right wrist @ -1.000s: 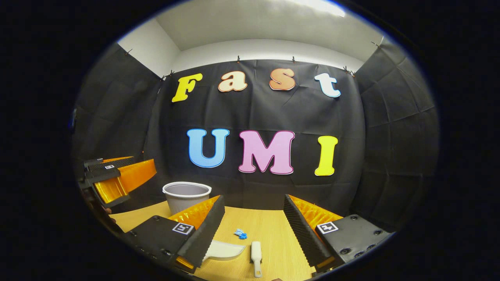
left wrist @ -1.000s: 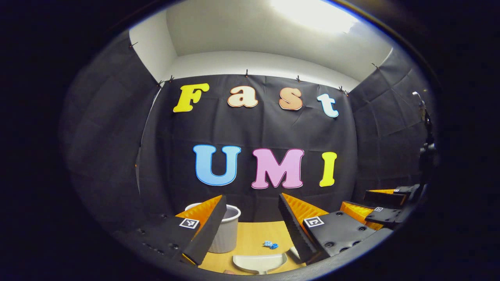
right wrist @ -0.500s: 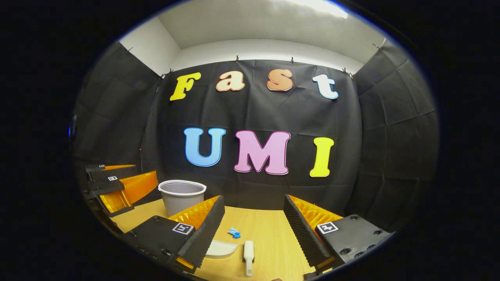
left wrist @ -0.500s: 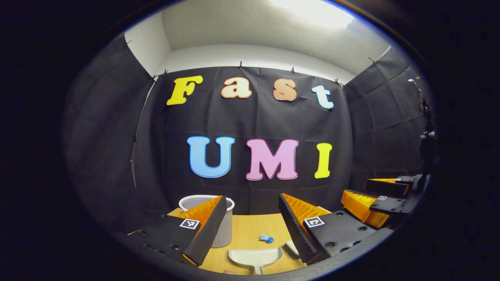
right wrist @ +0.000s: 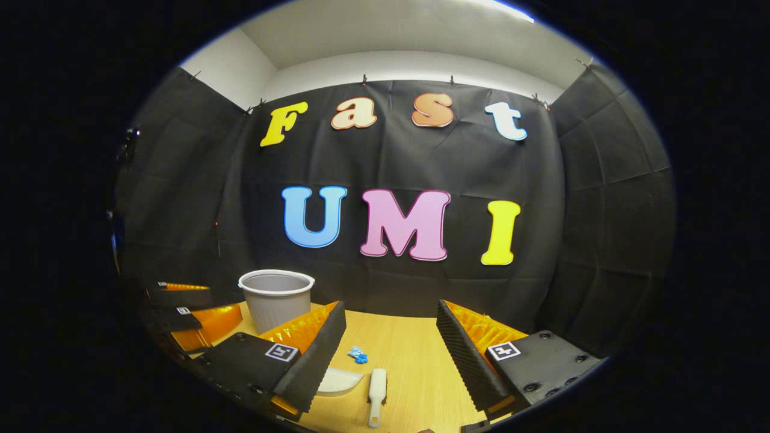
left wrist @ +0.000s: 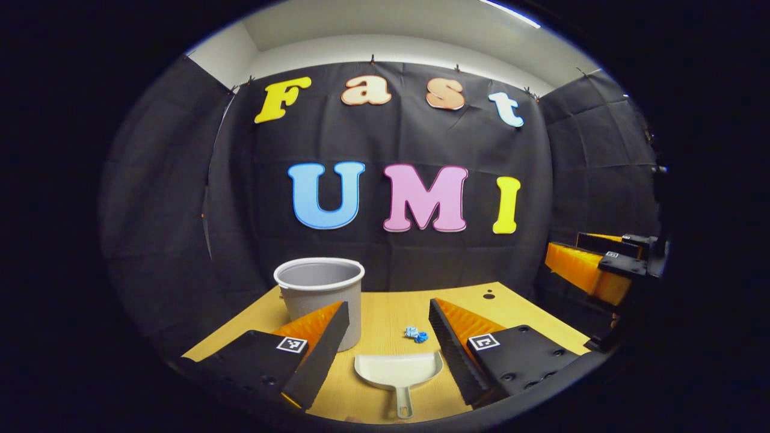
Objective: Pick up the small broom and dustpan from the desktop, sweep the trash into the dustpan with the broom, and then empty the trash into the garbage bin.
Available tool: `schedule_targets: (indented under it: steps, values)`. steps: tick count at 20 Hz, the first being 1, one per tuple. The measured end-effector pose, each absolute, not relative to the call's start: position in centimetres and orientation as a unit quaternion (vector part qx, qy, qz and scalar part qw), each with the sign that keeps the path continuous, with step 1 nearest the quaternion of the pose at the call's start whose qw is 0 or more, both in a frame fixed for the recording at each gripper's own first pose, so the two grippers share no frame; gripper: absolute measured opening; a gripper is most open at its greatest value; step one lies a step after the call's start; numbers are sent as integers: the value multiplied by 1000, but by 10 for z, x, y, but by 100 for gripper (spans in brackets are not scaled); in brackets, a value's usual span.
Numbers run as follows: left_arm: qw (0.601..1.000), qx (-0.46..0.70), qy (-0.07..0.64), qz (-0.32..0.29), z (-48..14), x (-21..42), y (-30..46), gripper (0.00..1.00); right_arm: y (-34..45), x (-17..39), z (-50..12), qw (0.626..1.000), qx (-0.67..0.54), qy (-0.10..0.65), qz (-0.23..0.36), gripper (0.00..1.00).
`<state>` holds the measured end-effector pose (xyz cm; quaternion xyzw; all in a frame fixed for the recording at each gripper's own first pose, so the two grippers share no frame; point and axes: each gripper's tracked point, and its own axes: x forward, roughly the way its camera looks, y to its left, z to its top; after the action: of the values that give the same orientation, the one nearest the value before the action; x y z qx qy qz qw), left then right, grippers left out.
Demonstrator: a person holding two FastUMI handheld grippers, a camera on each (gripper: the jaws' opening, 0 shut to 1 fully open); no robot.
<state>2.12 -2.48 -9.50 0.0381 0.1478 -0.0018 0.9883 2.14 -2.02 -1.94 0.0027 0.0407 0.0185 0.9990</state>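
Observation:
A white dustpan [left wrist: 398, 370] lies flat on the wooden desk [left wrist: 511, 310], handle toward me, between the open fingers of my left gripper [left wrist: 388, 328], which hovers above it. A small blue scrap of trash [left wrist: 415, 334] lies just beyond the pan. The grey garbage bin [left wrist: 320, 293] stands at the back left. In the right gripper view the white broom [right wrist: 376, 396] lies on the desk beside the dustpan [right wrist: 337, 381], trash [right wrist: 358, 355] behind them and the bin [right wrist: 275, 297] farther left. My right gripper [right wrist: 391, 328] is open above the broom.
The black cloth wall closes the back and sides of the desk. A small dark hole [left wrist: 488, 294] marks the desk's far right. The other gripper [left wrist: 592, 264] hangs at the right edge of the left gripper view, and the left one [right wrist: 180, 307] at the left of the right gripper view.
The left gripper has tilted downward, bringing the whole desk, bin and dustpan into its view. The right gripper has dipped slightly and shifted; both stay open.

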Motion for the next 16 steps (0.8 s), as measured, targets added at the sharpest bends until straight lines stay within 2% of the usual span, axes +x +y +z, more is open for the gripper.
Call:
schedule_targets:
  steps: [3, 5, 9, 16]
  values:
    - [971, 27, 239, 9, -149, 25, -33, 80, -29, 43, -38, 997, 3, 60, 46, 98]
    - [944, 16, 329, 20, -194, 15, -37, 80, -34, 55, -54, 995, 16, 79, 62, 98]
    - [914, 31, 400, 60, -245, 27, -24, 83, -57, 73, -83, 991, 40, 103, 78, 98]
    - [826, 23, 561, 51, -317, 23, -39, 83, -93, 90, -111, 981, 95, 134, 106, 98]
